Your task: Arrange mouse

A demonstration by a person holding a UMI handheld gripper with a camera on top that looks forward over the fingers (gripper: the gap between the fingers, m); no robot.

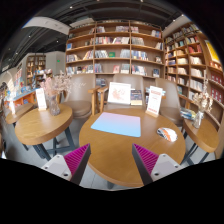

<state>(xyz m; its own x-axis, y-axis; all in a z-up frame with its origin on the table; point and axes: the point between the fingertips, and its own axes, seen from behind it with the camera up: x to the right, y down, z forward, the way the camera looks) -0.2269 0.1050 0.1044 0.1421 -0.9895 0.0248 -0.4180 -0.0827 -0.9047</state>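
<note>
Two fingers (66, 165) of the gripper (110, 152) stand spread wide at the near edge, each with a magenta pad (146, 158) on its inner face. Nothing is held, and only bare tabletop shows in the gap between them.

Just ahead of the fingers lies a round wooden table (100, 148). A pale blue rectangular mat (117, 124) lies flat near its middle, beyond the fingertips and roughly in line with the gap.

The mouse (167, 134) rests on the same table, to the right of the mat and apart from it, near the table's right rim. It lies ahead of the right finger and a little outside it, touching neither finger. It shows as a small, low object in pale and dark tones; its finer detail is too small to tell.

Two upright signs stand at the far side of the table: a picture card (119, 94) behind the mat and a white sign (154, 100) to its right. A wooden chair (82, 95) stands behind the table on the left.

A second round table (38, 124) lies farther left. Tall bookshelves (115, 45) fill the back wall.
</note>
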